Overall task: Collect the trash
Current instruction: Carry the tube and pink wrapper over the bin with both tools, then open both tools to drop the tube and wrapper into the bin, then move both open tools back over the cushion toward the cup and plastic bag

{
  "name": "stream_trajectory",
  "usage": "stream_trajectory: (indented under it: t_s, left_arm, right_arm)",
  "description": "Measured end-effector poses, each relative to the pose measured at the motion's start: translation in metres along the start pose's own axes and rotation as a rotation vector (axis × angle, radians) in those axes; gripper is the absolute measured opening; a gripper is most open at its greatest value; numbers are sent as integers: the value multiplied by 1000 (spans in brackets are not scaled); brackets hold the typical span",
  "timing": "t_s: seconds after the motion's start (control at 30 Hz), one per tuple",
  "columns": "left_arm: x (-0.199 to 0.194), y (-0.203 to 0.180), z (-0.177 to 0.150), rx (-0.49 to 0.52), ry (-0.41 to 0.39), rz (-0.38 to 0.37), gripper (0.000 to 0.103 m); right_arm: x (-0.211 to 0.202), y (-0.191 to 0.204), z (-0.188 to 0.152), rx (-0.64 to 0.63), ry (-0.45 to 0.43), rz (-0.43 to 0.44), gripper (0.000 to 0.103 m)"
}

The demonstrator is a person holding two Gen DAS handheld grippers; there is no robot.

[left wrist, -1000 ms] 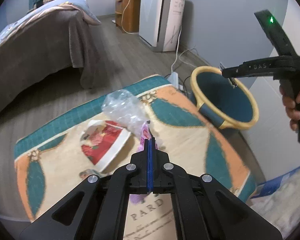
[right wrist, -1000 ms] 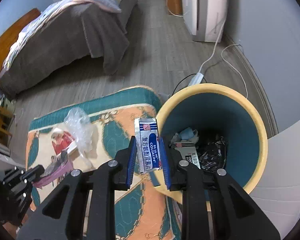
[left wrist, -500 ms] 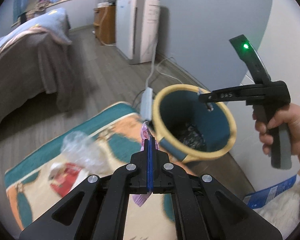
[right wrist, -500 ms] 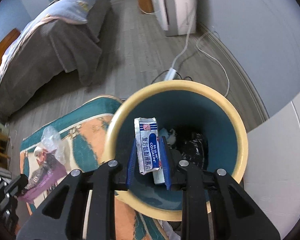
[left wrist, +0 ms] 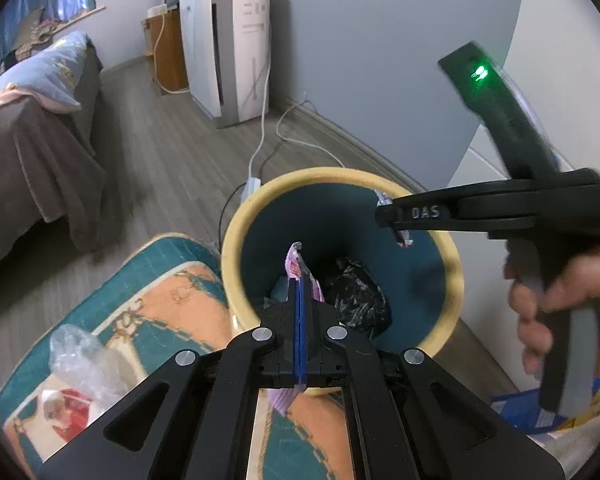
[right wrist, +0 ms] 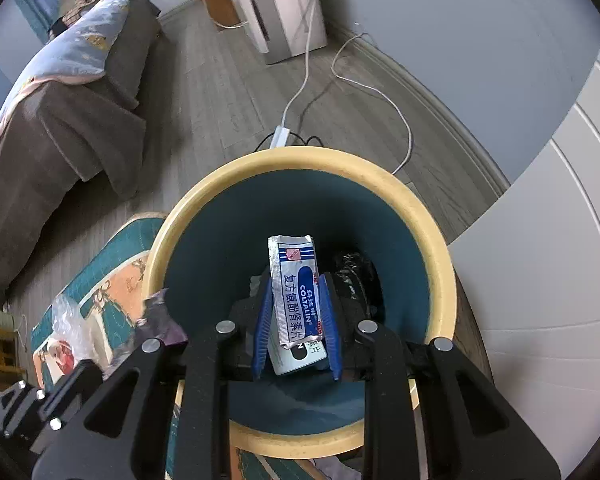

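A round bin with a yellow rim point(left wrist: 236, 220) point(right wrist: 432, 216) and teal inside stands on the floor and holds dark trash. My left gripper point(left wrist: 300, 280) is shut on a thin purple wrapper point(left wrist: 294, 258) held over the bin's near rim. My right gripper point(right wrist: 296, 300) is shut on a white and blue medicine sachet point(right wrist: 294, 280) and hangs over the bin's mouth. It also shows in the left wrist view point(left wrist: 396, 228), over the bin's far side. A clear plastic wrapper point(left wrist: 80, 356) and a red and white packet point(left wrist: 66, 410) lie on the patterned rug point(left wrist: 160, 300).
A bed with a brown cover point(left wrist: 32, 148) stands to the left. A white air purifier point(left wrist: 228, 48) and a power strip with cables point(left wrist: 252, 184) are behind the bin. A white cabinet point(right wrist: 548, 260) is right of the bin.
Both grippers have moved toward the bin. The left one carried the purple wrapper from above the rug to the bin's rim. The right one now holds the sachet over the bin's middle.
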State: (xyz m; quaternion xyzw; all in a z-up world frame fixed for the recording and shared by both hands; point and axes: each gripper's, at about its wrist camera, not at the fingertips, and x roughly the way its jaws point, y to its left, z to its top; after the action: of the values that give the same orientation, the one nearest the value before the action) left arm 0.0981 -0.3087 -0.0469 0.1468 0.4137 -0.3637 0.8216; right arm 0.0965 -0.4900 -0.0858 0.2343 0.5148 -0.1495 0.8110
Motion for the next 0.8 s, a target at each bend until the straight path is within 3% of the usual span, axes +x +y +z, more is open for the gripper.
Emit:
stream_trajectory:
  t_s: [0.27, 0.43, 0.57, 0.7, 0.77, 0.8]
  left_arm:
    - [21, -6, -4, 19, 46, 21, 1]
    - [17, -1, -7, 17, 40, 40, 14]
    - [10, 5, -9, 3, 22, 53, 36]
    - [-2, 9, -16, 7, 0, 80, 58]
    - [-9, 14, -21, 5, -14, 98, 68]
    - [-11, 16, -23, 1, -18, 102, 73]
  right_arm:
    - [8, 3, 0, -12, 22, -16, 23]
    - [11, 4, 0, -6, 30, -25, 25]
    - [8, 7, 0, -15, 18, -41, 46]
    - [4, 7, 0, -25, 0, -63, 61]
    - [3, 8, 1, -31, -8, -70, 79]
    - [1, 9, 1, -35, -16, -74, 82]
